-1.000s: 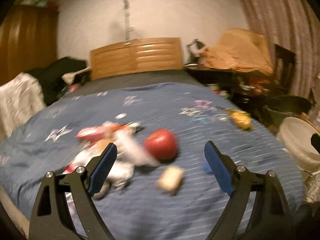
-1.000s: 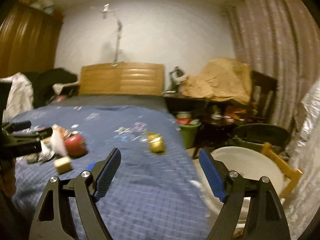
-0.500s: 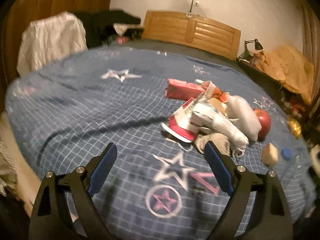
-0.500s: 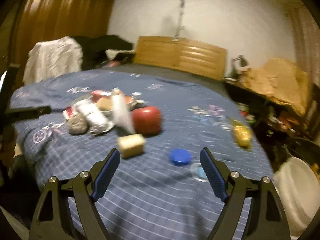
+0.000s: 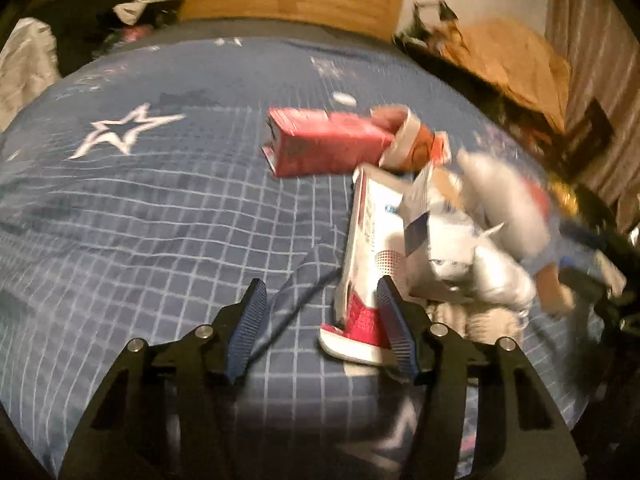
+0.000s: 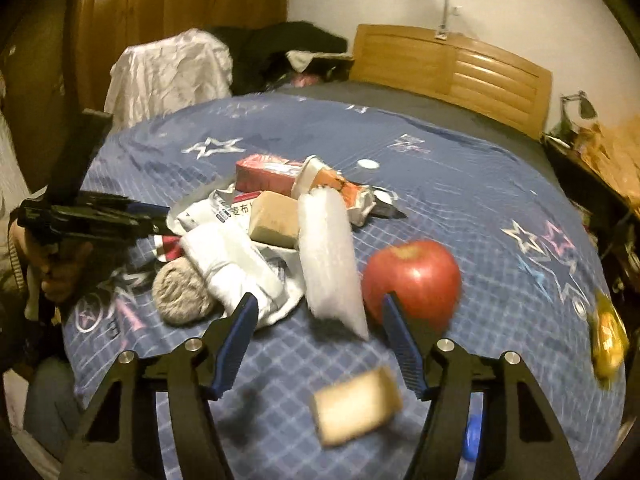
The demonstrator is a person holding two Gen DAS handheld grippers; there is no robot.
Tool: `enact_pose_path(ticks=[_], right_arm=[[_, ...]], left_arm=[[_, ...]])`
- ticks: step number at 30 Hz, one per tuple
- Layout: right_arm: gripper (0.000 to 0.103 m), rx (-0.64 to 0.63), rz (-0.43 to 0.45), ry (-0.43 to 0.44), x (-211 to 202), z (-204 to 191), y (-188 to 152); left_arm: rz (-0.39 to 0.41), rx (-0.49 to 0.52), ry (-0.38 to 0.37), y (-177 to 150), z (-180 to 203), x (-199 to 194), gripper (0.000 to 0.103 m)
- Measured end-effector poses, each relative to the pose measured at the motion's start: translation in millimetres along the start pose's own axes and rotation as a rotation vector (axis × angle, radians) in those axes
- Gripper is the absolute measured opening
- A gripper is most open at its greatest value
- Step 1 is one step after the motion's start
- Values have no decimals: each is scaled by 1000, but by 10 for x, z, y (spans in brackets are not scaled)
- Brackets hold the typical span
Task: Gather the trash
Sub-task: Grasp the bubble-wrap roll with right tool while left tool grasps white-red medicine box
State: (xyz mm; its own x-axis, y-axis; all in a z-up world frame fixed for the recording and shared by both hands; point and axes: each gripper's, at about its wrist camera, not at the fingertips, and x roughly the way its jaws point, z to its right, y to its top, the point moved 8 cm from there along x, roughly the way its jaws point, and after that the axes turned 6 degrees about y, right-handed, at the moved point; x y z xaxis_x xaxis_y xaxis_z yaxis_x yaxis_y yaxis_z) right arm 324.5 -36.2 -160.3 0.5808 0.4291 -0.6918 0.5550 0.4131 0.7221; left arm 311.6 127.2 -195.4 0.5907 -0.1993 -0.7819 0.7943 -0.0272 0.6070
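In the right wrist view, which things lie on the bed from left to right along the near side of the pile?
Grey fuzzy ball → white rolled bundle → bubble-wrap bag → red apple → yellow wrapper.

the only print clear enough to read sits on the white wrapper (image 6: pixel 224 210) in the trash pile, seen from the right wrist camera: the chinese characters 麦布, with a third character beside them cut off by the tan block in front. small dark marks to their left on the same wrapper are too small to read. in the left wrist view the red and white packet (image 5: pixel 366 248) carries lines of print and a dotted patch, all blurred past reading. the red carton (image 5: pixel 320 142) shows no legible lettering in either view
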Motion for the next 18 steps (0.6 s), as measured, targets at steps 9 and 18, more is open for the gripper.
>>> enact_pose_path(ticks=[9,18], right_arm=[[29,51,-62,0,372,199,28],[28,147,128,48,-468,187,239]], left_arm=[[10,26,-20,80,100,46,10],[118,-70,-5,3,-29,-474,5]])
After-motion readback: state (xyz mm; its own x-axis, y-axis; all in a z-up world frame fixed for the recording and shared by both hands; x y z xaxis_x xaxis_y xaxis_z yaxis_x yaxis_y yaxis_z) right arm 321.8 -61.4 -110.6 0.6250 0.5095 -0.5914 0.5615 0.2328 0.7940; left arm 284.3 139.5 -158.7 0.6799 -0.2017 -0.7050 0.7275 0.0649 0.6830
